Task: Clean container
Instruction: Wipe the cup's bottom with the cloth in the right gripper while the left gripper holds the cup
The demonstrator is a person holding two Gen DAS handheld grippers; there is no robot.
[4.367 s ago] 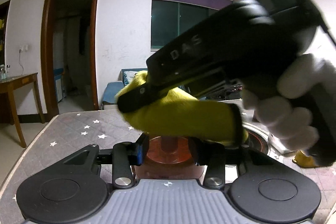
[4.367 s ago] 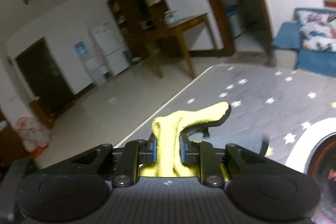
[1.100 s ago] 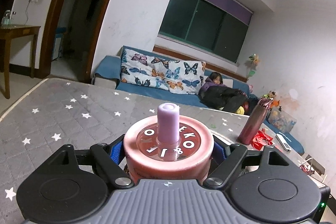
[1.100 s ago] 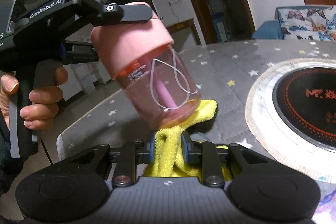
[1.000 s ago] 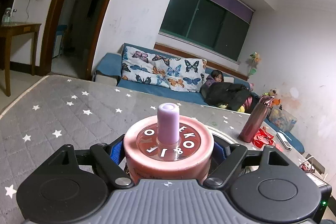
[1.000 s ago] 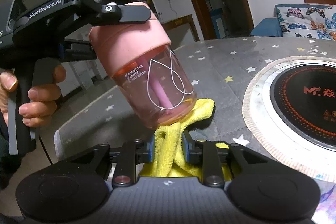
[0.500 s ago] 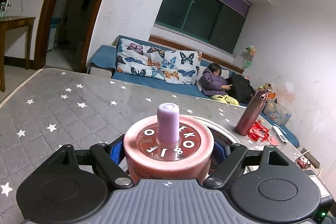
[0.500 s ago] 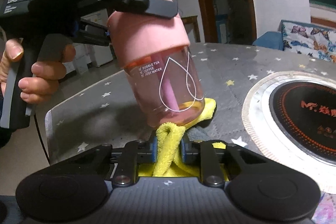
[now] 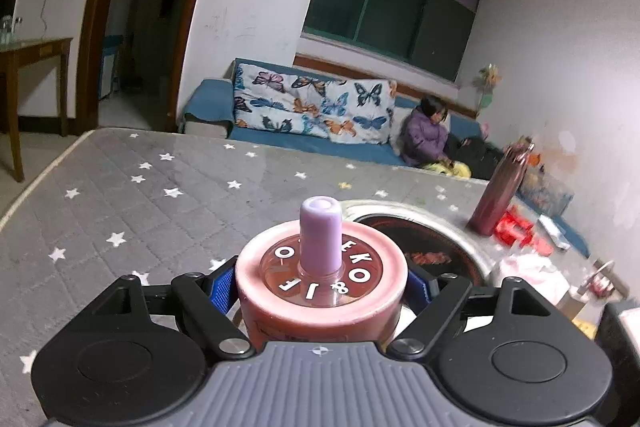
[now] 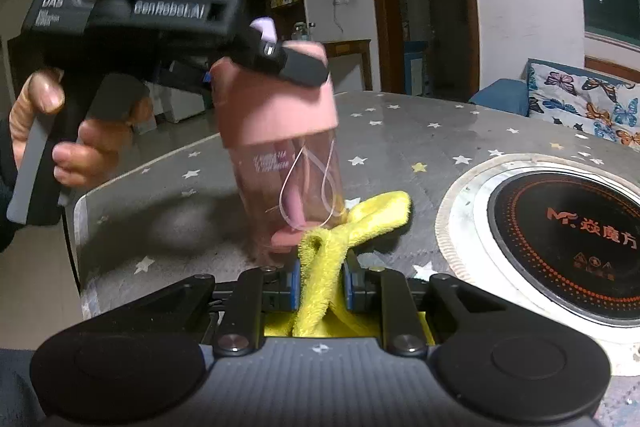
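A clear pink container (image 10: pixel 288 163) with a pink lid (image 9: pixel 320 279) and a lilac spout hangs just above the grey star-patterned table (image 10: pixel 400 139). My left gripper (image 9: pixel 320 287) is shut on the lid, one blue pad on each side. A bare hand (image 10: pixel 80 147) holds that gripper's black handle. In the right wrist view my right gripper (image 10: pixel 322 291) is shut on a folded yellow cloth (image 10: pixel 360 223). The cloth's free end lies against the container's lower right side, near its base.
A round black induction hob (image 10: pixel 560 227) with a silver rim sits in the table, right of the cloth. A maroon bottle (image 9: pixel 500 195) and red packaging (image 9: pixel 516 231) stand at the table's far right. A person (image 9: pixel 428 135) sits on the blue sofa beyond.
The container has swung from tilted to nearly upright and come down closer to the table. The cloth stays pinched at its base. The right wrist view has rolled a little.
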